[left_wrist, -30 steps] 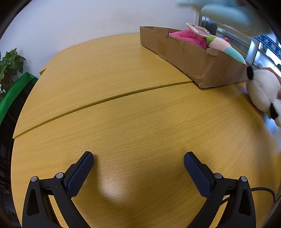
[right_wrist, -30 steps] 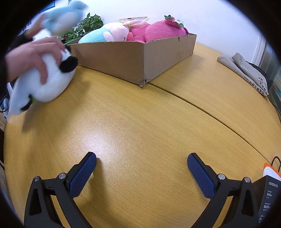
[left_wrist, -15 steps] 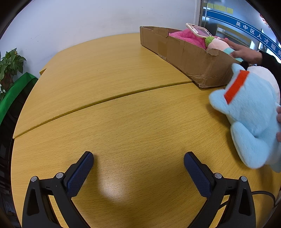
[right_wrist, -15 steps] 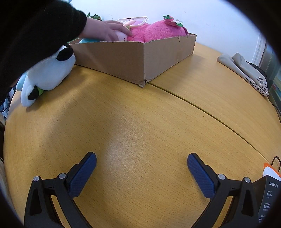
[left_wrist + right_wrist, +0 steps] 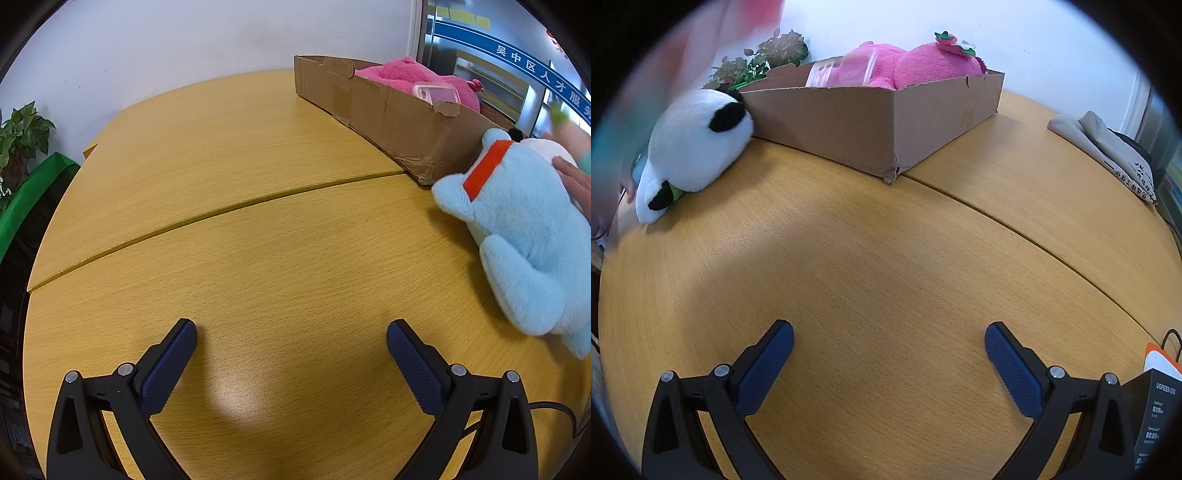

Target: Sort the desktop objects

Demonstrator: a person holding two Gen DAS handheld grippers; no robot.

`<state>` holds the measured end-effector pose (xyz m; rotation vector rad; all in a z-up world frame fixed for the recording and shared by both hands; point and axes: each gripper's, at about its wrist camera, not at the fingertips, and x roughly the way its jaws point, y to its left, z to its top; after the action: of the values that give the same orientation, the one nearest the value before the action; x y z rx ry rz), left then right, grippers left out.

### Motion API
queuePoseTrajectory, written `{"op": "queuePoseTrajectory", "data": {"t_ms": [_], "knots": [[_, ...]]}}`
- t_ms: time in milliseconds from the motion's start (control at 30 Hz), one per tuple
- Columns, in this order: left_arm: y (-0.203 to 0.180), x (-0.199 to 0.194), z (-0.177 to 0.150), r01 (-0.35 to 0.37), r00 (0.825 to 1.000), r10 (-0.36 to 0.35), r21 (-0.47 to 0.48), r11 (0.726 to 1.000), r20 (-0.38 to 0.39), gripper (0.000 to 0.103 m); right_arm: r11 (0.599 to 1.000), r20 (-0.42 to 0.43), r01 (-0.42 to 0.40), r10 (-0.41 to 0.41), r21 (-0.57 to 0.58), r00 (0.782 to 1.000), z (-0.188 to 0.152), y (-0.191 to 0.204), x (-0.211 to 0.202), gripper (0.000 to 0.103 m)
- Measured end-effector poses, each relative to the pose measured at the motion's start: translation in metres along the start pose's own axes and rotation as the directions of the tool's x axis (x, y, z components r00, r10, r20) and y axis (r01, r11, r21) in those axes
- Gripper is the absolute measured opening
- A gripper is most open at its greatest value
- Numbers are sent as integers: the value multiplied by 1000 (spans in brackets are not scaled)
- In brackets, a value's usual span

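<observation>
Left gripper (image 5: 291,341): jaws wide apart, nothing between them, low over the wooden surface (image 5: 258,258). Right gripper (image 5: 889,343): same, spread wide and empty above the bare wood.

Left wrist view only: a light blue plush (image 5: 524,236) with an orange-red band lies on the surface at the right edge, well apart from the gripper, its head end near the box corner. A bare hand (image 5: 574,181) rests on its far side, cropped by the frame edge. A bit of white plush shows behind the blue one.

Right wrist view only: a black UGREEN box (image 5: 1156,417) just beside the right finger, and the panda plush (image 5: 694,147) in full, white with black patches, on its side with one end against the cardboard box (image 5: 871,122). Blurred pink and teal shape at upper left; cannot tell what it is.

Both views: the cardboard box sits across the seam between the two panels, holding a pink plush (image 5: 923,62) and a clear phone case (image 5: 436,94).

Far: folded grey cloth (image 5: 1104,147) at the right edge in the right wrist view, potted plant (image 5: 22,136) by the wall in the left wrist view.
</observation>
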<state>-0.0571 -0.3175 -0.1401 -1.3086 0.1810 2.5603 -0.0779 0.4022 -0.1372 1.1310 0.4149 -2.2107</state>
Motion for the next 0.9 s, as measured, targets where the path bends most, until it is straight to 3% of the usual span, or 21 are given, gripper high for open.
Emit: {"op": "queuePoseTrajectory", "data": {"t_ms": [900], "knots": [[1,0,-1,1,1000,-1,1,1000,0,103,1000,0,-1,1,2,1000,-2,2,-1,103]]}}
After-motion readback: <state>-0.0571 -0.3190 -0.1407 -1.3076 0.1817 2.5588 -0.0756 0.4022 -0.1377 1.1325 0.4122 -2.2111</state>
